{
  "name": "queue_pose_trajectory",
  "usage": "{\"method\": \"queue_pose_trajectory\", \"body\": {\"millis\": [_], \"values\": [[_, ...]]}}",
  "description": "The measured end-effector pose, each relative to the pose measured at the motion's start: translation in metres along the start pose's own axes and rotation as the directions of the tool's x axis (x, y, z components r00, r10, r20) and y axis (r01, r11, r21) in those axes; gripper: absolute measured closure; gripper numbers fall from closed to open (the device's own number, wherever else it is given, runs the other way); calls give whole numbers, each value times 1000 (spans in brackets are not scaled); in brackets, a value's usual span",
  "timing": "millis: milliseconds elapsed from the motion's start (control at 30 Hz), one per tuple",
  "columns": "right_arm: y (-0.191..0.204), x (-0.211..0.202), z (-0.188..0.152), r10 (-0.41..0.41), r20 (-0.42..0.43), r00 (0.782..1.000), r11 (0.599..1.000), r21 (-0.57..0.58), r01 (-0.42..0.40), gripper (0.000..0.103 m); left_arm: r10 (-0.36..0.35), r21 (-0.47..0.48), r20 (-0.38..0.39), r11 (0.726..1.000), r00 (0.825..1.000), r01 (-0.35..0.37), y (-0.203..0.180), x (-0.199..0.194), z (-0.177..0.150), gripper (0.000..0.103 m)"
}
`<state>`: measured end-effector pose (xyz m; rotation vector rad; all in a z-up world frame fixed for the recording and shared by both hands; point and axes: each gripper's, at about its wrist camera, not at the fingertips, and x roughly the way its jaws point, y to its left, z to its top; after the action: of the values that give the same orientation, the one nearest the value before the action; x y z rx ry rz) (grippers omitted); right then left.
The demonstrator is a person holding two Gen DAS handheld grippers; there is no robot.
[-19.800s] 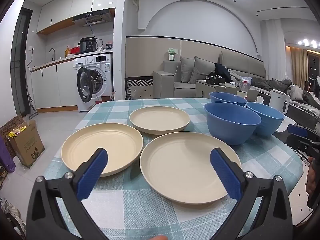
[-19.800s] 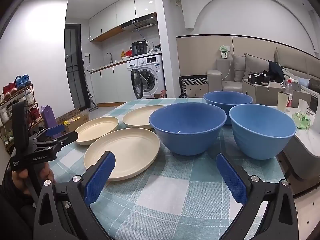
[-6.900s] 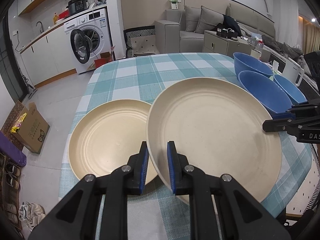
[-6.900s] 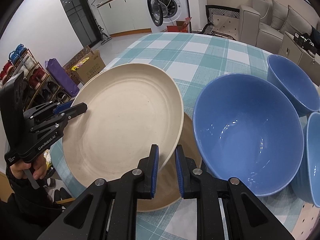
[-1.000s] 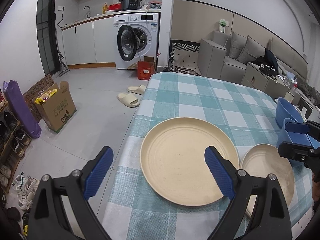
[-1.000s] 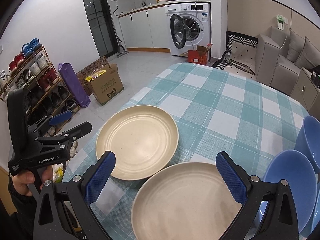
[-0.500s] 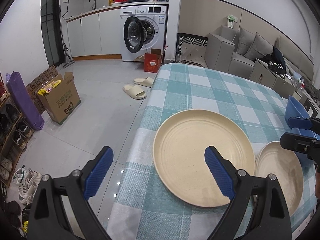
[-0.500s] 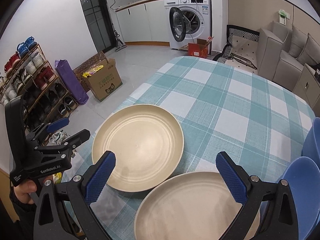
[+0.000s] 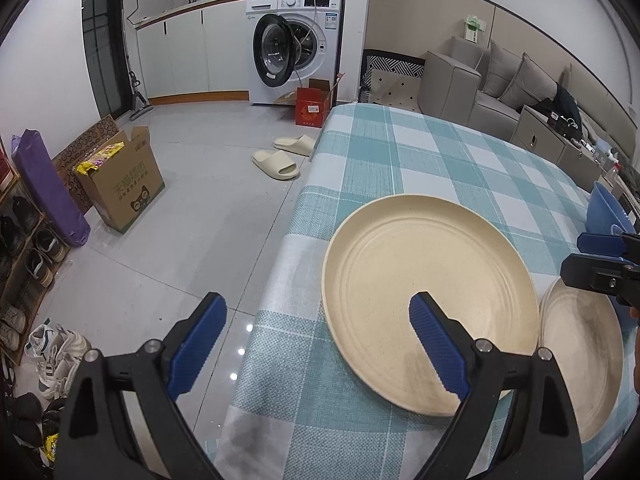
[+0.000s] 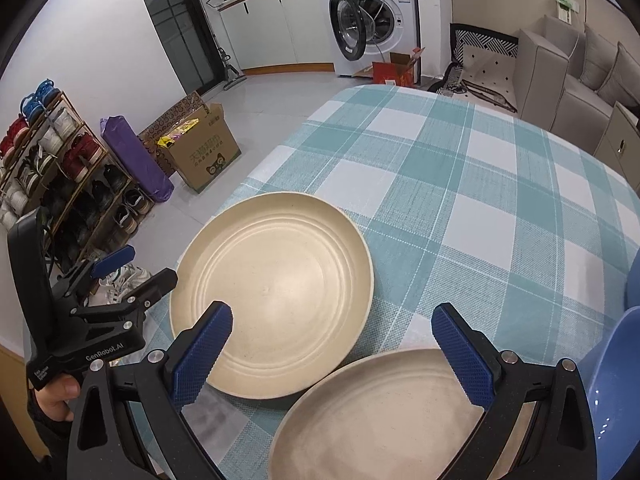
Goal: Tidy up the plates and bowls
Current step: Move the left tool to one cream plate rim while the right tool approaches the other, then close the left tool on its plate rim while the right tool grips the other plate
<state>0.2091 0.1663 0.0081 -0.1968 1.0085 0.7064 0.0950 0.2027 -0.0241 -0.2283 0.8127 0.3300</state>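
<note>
Plates: three at the start, spread apart on checked tablecloth (image 10: 460,184); now only two cream discs showing. Judged: one plate already stacked onto another some seconds back, when both grippers pinched a plate rim.

Far left, right-wrist view: left gripper (image 10: 132,266) held in a hand (image 10: 56,394), hanging off the table's left edge, fingers spread wide, nothing between them. Same reading from its own camera: blue pads wide apart, right pad over the near rim of the single plate (image 9: 428,300), left pad over bare cloth and floor. Compared with a second ago: single plate larger and lower in frame, so gripper lowered and closer to it. No contact yet.

Centre: single plate flat on the cloth near the table's left edge, rim just beside or touching the nearer plate (image 10: 384,416); cannot tell which.

Right: nearer plate at the table's front edge, possibly the stacked pair; layers not resolvable. Right gripper (image 10: 340,356) open wide above its far rim, empty, also closer than a second ago. Blue bowls (image 10: 616,384) at far right, only partly visible, nesting not confirmed.

Meaning for task: plate stacking partly done. Next step judged: grip on single plate's rim, transfer onto nearer plate.
</note>
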Motion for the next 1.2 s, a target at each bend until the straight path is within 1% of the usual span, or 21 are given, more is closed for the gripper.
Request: {"method": "queue_pose_trajectory", "body": {"millis": [167, 333, 400, 567, 733, 800, 933, 1067, 1200], "values": [[0, 14, 0, -14, -23, 1000, 1000, -5, 14, 2, 1, 0, -13, 1000, 1000, -1, -1, 5, -2, 10], [-1, 28, -2, -16, -53, 998, 1000, -8, 15, 10, 2, -13, -17, 1000, 1000, -3, 4, 8, -3, 10], [-1, 33, -3, -18, -64, 998, 1000, -13, 17, 16, 1, -14, -24, 1000, 1000, -2, 5, 10, -4, 10], [-2, 43, -6, -19, -83, 996, 1000, -11, 18, 18, 3, -7, -39, 1000, 999, -3, 5, 15, -6, 10], [-4, 48, -6, -22, -91, 996, 1000, -5, 21, 24, 6, 1, -45, 1000, 999, -6, 4, 18, -6, 10], [-4, 48, -6, -23, -92, 995, 1000, -4, 23, 29, 6, 2, -45, 1000, 999, -6, 4, 18, -7, 10], [-6, 51, -8, -23, -101, 995, 1000, 1, 24, 31, 5, 3, -44, 1000, 999, -4, 4, 18, -7, 11], [-7, 52, -8, -19, -105, 994, 1000, 2, 19, 39, -5, 7, -42, 1000, 999, 5, 3, 17, -7, 18], [-7, 52, -9, -17, -107, 994, 1000, -2, 16, 43, -10, 7, -46, 1000, 999, 10, 4, 18, -8, 20]]}}
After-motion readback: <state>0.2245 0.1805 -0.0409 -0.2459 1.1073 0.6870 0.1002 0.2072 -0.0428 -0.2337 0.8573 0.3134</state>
